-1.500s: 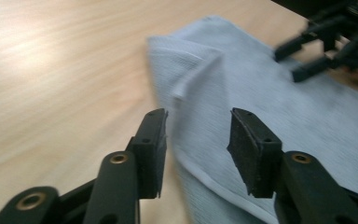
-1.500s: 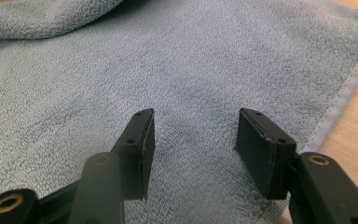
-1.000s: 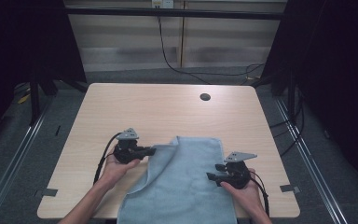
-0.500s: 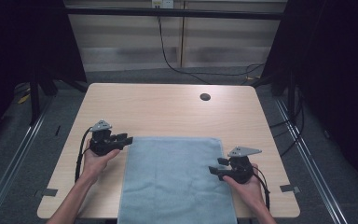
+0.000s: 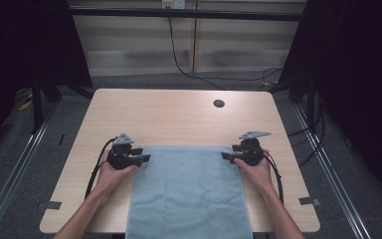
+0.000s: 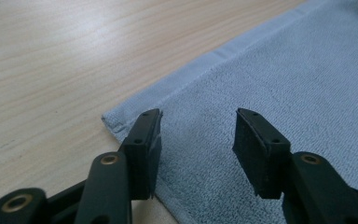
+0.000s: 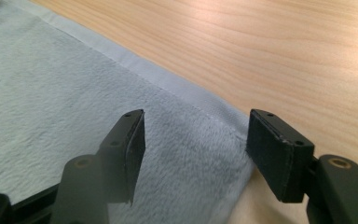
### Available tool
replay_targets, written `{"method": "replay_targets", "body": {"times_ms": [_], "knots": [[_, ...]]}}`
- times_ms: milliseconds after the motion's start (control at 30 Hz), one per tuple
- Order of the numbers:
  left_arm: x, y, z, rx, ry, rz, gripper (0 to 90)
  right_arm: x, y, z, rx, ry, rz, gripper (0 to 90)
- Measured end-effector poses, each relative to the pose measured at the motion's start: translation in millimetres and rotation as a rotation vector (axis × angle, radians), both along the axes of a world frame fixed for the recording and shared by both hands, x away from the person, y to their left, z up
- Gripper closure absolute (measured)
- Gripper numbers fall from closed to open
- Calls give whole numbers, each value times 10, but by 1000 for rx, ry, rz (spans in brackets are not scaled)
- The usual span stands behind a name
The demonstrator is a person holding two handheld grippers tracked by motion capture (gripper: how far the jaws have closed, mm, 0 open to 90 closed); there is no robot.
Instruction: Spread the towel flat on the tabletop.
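Towel: pale blue-grey terry, spread flat on the bench, hemmed far edge running straight across approx. mid-bench, near end hanging over the bench edge closest to the person. No folds or creases seen in the high view.

Left gripper: at the towel's far left corner, held low in the person's left hand. Jaws have just been opening; they stand moderately apart. In the left gripper view the corner of the towel lies flat under and between the jaws, pads not pressing on it. Hem and corner stitching visible just beyond the left-hand jaw. Nothing held.

Right gripper: at the towel's far right corner, in the person's right hand. Jaws have just been opening too; gap wide. In the right gripper view the towel corner lies flat below the gap, hem running diagonally past the jaws, bare wood beyond it. Pads clear of the cloth. Nothing held.

Both grippers point inward toward each other across the towel's far edge, approx. level with one another. Cables trail back along each forearm.

Other: dark round hole in the bench, beyond the towel, toward the far right. Tape mark on the bench right of the towel, near the front edge; another left of the towel.
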State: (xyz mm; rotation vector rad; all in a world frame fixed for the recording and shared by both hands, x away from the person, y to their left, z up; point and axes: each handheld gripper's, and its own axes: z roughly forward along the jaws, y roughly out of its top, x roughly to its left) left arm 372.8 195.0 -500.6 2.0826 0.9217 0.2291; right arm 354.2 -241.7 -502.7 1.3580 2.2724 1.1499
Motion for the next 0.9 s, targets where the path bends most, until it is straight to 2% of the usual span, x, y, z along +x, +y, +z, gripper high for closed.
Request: {"method": "replay_targets", "body": {"times_ms": [67, 233, 300, 467, 500, 600, 633, 733, 833, 900], "knots": [[4, 7, -10, 8, 1, -2, 490, 32, 15, -59, -9, -4, 4, 380], [29, 41, -22, -6, 8, 20, 426, -49, 51, -57, -90, -28, 3, 393], [30, 35, -25, -5, 0, 14, 419, -92, 51, -41, -124, -31, 6, 461], [7, -58, -57, 3, -19, -18, 392, -206, -31, -28, -102, -21, 1, 647], [2, -88, -66, 5, -25, -19, 390, -230, -38, -29, -94, -19, -2, 661], [18, -142, -79, 46, -41, -37, 362, -272, -54, -29, -92, -21, 4, 703], [24, -155, -82, 41, -35, -46, 357, -282, -57, -27, -87, -13, 6, 725], [9, -203, -86, 70, -60, -47, 341, -298, -76, -35, -66, -12, 9, 766], [-4, -243, -89, 79, -67, -45, 323, -316, -61, -25, -92, -18, 22, 778], [-10, -250, -86, 87, -68, -65, 352, -320, -59, -25, -91, -17, 14, 778]]}}
